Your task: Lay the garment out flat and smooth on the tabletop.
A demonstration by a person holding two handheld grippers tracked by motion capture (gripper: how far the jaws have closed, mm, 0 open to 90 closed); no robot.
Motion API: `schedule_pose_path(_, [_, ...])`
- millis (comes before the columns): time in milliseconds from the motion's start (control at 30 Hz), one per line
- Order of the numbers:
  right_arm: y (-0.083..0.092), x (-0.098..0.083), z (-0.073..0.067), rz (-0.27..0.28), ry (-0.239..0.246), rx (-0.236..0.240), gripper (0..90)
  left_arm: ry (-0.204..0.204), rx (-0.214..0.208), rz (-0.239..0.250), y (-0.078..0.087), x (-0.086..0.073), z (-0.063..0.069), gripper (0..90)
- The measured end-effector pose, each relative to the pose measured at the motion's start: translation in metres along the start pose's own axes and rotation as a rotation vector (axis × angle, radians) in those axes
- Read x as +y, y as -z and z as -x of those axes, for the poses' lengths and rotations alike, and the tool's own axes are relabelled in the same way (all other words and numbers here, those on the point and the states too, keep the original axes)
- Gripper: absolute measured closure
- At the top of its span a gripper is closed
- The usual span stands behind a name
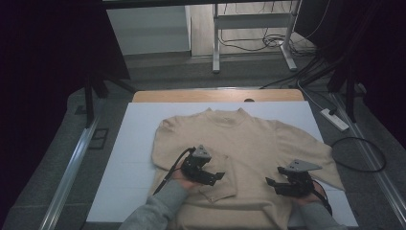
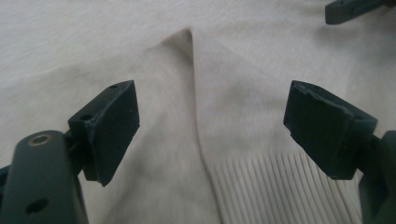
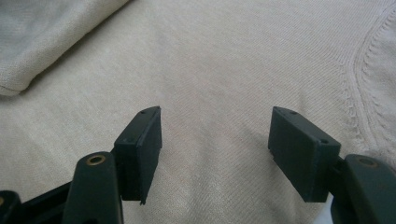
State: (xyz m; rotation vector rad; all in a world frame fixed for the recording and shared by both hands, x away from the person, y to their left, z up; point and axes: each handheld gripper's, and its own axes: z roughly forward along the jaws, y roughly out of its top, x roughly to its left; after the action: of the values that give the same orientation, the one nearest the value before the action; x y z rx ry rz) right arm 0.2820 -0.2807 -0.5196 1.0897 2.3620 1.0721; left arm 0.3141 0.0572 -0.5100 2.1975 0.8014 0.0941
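Table [image 1: 143, 158]: sweater [image 1: 249, 139] beneath both tools.

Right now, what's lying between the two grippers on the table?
In the high view, only sweater lies between the left gripper and right gripper: its folded-in sleeve cuff beside the left one, then plain beige knit.

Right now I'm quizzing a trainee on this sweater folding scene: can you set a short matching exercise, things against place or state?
Things:
1. sweater
2. left claw
3. right claw
4. sleeve cuff

Place or state:
A. folded in onto the sweater's body
B. open, over the sweater near its right sleeve
C. open, over the ribbed cuff
D. spread flat on the white sheet

Pairs: 1-D, 2-C, 3-B, 4-A
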Motion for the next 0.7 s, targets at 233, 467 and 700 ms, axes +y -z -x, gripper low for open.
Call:
schedule_pose_path(233, [0.0, 0.0, 0.001, -0.005, -0.002, -0.001, 34.1, -0.006, 0.001, -0.029, -0.026, 0.01, 0.004, 22.4])
schedule_pose_path(467, [0.0, -0.001, 0.002, -0.005, -0.003, -0.002, 34.0, -0.026, -0.013, -0.029, -0.036, 0.01, 0.005, 41.1])
schedule_pose_path(700, [0.0, -0.001, 0.002, -0.006, -0.001, -0.004, 34.1, -0.069, -0.049, -0.045, -0.036, 0.008, 0.007, 75.1])
